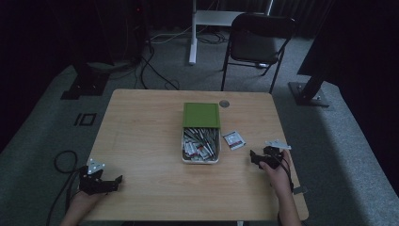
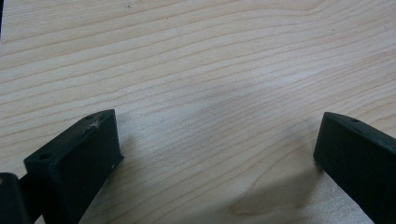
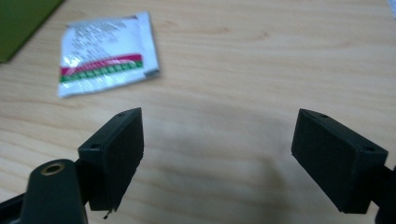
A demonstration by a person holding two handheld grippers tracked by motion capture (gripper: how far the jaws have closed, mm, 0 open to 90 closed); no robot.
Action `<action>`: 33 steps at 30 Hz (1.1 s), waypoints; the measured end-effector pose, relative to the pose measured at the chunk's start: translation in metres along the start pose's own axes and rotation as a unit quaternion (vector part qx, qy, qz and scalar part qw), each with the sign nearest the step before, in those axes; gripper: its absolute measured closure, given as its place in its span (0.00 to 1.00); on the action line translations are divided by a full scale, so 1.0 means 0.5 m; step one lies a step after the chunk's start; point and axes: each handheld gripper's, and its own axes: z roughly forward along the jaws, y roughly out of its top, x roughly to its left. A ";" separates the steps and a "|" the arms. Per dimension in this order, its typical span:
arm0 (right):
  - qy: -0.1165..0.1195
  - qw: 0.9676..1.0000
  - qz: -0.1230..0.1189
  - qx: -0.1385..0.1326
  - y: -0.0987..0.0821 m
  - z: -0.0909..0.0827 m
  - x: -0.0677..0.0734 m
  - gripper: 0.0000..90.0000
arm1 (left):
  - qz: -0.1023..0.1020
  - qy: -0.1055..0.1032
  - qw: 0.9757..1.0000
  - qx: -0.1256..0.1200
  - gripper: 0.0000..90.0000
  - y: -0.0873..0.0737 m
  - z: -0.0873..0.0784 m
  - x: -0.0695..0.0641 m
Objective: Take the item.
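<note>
A white box [image 1: 201,146] full of several small packets stands at the middle of the wooden table [image 1: 141,132], its green lid [image 1: 201,115] resting on its far end. One white packet [image 1: 234,139] with a red and green stripe lies flat to the right of the box. In the right gripper view that packet [image 3: 108,52] lies ahead and to the left of the jaws. My right gripper [image 1: 256,158] sits low near the table's right edge, open and empty. My left gripper [image 1: 112,182] rests at the near left corner, open, with bare wood [image 2: 215,93] between its jaws.
A black folding chair [image 1: 259,42] and a white stand leg [image 1: 193,33] are beyond the far edge of the table. A small round grommet [image 1: 224,103] is set into the tabletop near the far edge. A green lid corner [image 3: 23,23] shows in the right gripper view.
</note>
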 end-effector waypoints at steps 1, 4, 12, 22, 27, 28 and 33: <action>-0.001 1.000 0.000 0.002 -0.004 -0.002 -0.003 0.19 | 0.000 0.000 1.000 0.000 0.01 0.000 0.000 0.000; -0.004 1.000 0.008 0.007 -0.017 -0.009 -0.010 0.19 | 0.000 0.000 1.000 0.000 0.01 0.000 0.000 0.000; -0.024 0.999 0.033 0.013 -0.040 -0.028 -0.026 0.19 | 0.000 0.000 1.000 0.000 0.01 0.000 0.000 0.000; -0.051 0.996 0.066 0.020 -0.070 -0.053 -0.042 0.19 | 0.001 0.000 1.000 0.001 0.01 0.000 0.000 0.000; -0.055 0.996 0.060 0.021 -0.086 -0.068 -0.039 0.16 | 0.001 0.000 1.000 0.001 0.01 0.000 0.000 0.000; -0.057 0.997 0.053 0.023 -0.089 -0.069 -0.038 0.15 | 0.001 0.000 1.000 0.001 0.01 0.000 0.000 0.000; -0.063 0.997 0.050 0.019 -0.099 -0.076 -0.032 0.15 | 0.001 0.000 1.000 0.001 0.01 0.000 0.000 0.000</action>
